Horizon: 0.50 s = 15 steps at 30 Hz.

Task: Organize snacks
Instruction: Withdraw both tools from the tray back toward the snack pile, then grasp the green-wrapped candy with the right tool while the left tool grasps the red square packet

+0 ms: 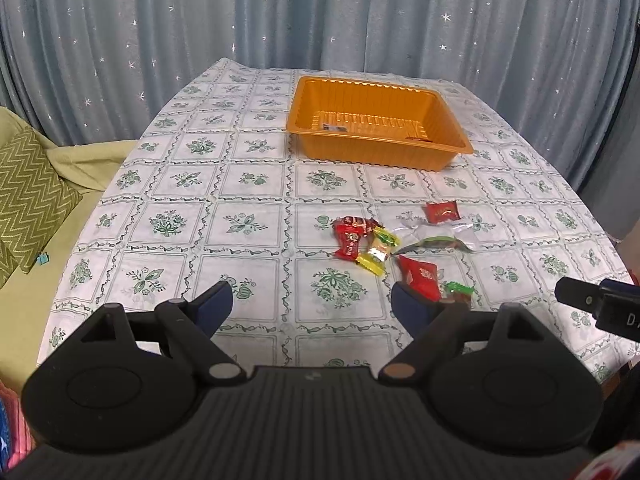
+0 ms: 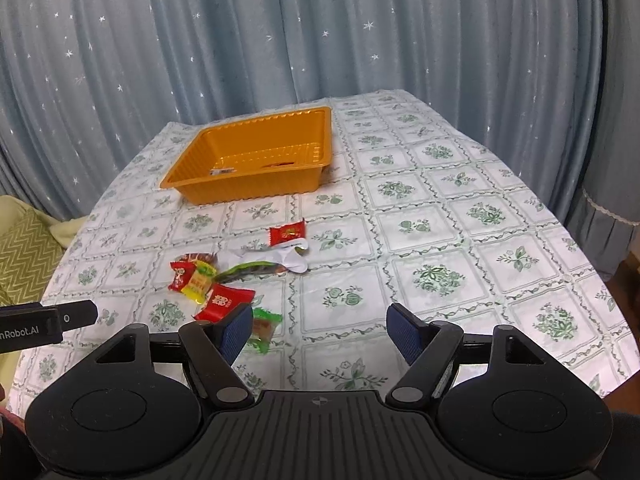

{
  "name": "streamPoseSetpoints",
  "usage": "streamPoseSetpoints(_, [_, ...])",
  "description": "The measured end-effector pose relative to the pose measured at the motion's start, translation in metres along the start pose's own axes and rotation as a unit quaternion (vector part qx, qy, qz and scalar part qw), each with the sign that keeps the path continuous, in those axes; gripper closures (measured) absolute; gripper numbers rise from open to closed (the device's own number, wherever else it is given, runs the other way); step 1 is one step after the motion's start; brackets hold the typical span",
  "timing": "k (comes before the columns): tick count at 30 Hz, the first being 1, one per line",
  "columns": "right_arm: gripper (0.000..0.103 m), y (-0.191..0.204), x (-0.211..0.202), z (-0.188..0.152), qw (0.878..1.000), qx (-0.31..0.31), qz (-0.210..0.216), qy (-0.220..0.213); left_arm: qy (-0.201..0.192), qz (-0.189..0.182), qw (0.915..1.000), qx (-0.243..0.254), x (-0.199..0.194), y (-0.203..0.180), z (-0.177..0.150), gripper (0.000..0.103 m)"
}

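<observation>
An orange plastic tray [image 1: 378, 148] [image 2: 248, 188] stands at the far side of the table; a small wrapper lies inside it. Several wrapped snacks lie in a loose cluster in front of it: red packets [image 1: 352, 238] [image 2: 226, 300], a yellow candy [image 1: 378, 250] [image 2: 198, 284], a red packet further back [image 1: 442, 212] [image 2: 287, 232], a green and brown candy [image 1: 458, 292] [image 2: 264, 326], a white wrapper [image 2: 294, 258]. My left gripper [image 1: 312, 300] is open and empty, above the table, left of the cluster. My right gripper [image 2: 316, 326] is open and empty, right of the cluster.
The table has a white cloth with a green floral pattern [image 1: 240, 184] [image 2: 440, 240]. Blue starred curtains [image 1: 320, 12] hang behind. A green cushion [image 1: 28, 200] and bedding lie to the left. Each gripper shows at the edge of the other's view.
</observation>
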State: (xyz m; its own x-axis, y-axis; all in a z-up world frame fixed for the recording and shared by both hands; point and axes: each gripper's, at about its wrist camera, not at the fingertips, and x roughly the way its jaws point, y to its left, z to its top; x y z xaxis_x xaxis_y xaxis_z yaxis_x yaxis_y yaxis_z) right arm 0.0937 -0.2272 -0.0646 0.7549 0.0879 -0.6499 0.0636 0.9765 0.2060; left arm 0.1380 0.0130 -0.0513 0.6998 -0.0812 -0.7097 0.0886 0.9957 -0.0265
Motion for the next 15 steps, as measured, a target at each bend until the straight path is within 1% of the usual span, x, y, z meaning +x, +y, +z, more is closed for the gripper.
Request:
streamPoseSetpoints(4, [0.029, 0.005, 0.012, -0.002, 1.0, 0.001, 0.002, 0.001, -0.008, 0.006, 1.0, 0.001, 0.007, 0.004, 0.0, 0.018])
streamPoseSetpoints(6, [0.036, 0.009, 0.019, -0.003, 1.0, 0.0, 0.005, 0.004, -0.013, 0.009, 0.9999, -0.004, 0.01, 0.006, 0.0, 0.018])
streamPoseSetpoints(7, [0.041, 0.011, 0.024, -0.004, 1.0, -0.002, 0.005, 0.008, -0.017, 0.011, 0.9998, -0.008, 0.012, 0.007, 0.0, 0.018])
streamPoseSetpoints(10, [0.046, 0.015, 0.038, -0.007, 1.0, -0.002, 0.009, 0.019, -0.016, 0.006, 0.9997, -0.016, 0.02, 0.01, 0.0, 0.018])
streamPoseSetpoints(12, [0.05, 0.018, 0.047, -0.009, 1.0, 0.0, 0.011, 0.023, -0.018, 0.005, 0.9997, -0.018, 0.025, 0.01, 0.0, 0.018])
streamPoseSetpoints(13, [0.054, 0.02, 0.051, -0.01, 1.0, -0.001, 0.014, 0.025, -0.018, 0.006, 0.9996, -0.019, 0.027, 0.011, 0.0, 0.018])
streamPoseSetpoints(15, [0.056, 0.025, 0.061, -0.011, 0.999, -0.009, 0.017, 0.029, -0.015, 0.007, 0.9997, -0.018, 0.032, 0.011, -0.001, 0.018])
